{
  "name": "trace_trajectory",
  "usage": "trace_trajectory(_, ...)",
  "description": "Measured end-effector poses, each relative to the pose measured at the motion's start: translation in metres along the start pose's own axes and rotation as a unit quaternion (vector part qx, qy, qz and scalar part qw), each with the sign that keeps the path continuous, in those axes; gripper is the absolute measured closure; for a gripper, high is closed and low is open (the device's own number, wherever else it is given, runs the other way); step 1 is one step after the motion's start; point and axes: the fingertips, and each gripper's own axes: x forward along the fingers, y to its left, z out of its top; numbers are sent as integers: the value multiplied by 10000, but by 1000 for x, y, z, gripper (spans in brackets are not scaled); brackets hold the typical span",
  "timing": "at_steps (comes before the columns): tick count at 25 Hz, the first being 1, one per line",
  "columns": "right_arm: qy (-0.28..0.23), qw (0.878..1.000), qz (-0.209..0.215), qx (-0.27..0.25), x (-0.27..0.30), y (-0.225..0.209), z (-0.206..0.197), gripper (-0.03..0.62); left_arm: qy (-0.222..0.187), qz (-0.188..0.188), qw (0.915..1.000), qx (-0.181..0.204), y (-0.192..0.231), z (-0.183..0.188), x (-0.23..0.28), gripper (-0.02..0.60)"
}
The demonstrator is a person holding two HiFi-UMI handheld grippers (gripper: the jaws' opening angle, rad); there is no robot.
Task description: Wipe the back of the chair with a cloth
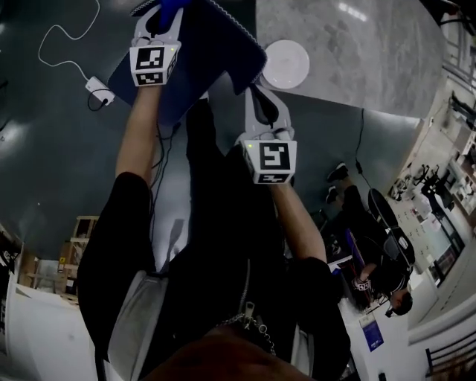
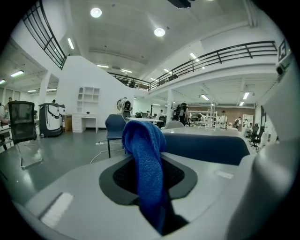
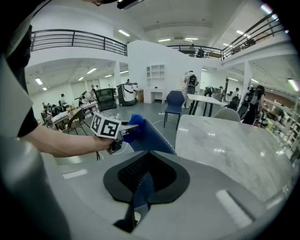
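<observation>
Left gripper fills its own view with two broad, smooth grey jaws, closed tight on the cloth. The cloth is bright blue with a coarse looped weave. It rises from the slot between the dark ribbed pads and folds over into a rounded hump above them. Just behind it runs the chair back, a long, dark blue padded bar with a rounded top edge.

Right gripper has its jaws closed on that chair back. A thin strip of the dark blue cover with a line of pale stitching along its rim sits pinched in the slot between the black ribbed pads. From there the back widens into a flat panel sloping up to the left. At its far upper corner the cloth shows as a bright blue tuft in the other gripper's tips, touching the panel.

From the head view, the chair back is a dark slab with a rounded corner and a dotted seam. The left gripper is at its upper edge and the right gripper at its lower right edge. Each gripper carries a white cube with black square markers. Right of the chair lies a table with a mottled grey, stone-like top. A thin white cable loops over the smooth dark floor.
</observation>
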Motion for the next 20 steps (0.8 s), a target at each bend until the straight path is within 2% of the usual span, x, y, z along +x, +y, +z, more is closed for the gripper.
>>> trace_trajectory(5,155,9991,-359,167,-4,-22,-15,599,30,-218,9996,180,-24,-4,1,487)
trace_trajectory(10,127,9984,-404,369,-13,-24,-25,597,119,-345,9989,296,-41,-11,-6,491)
trace_trajectory(16,119,9974,-536,469,-23,-31,-35,597,124,-426,9988,209,-61,-12,-6,494)
trace_trajectory(20,124,9967,-530,609,-27,-30,-46,597,154,-448,9985,282,-70,-17,-10,494)
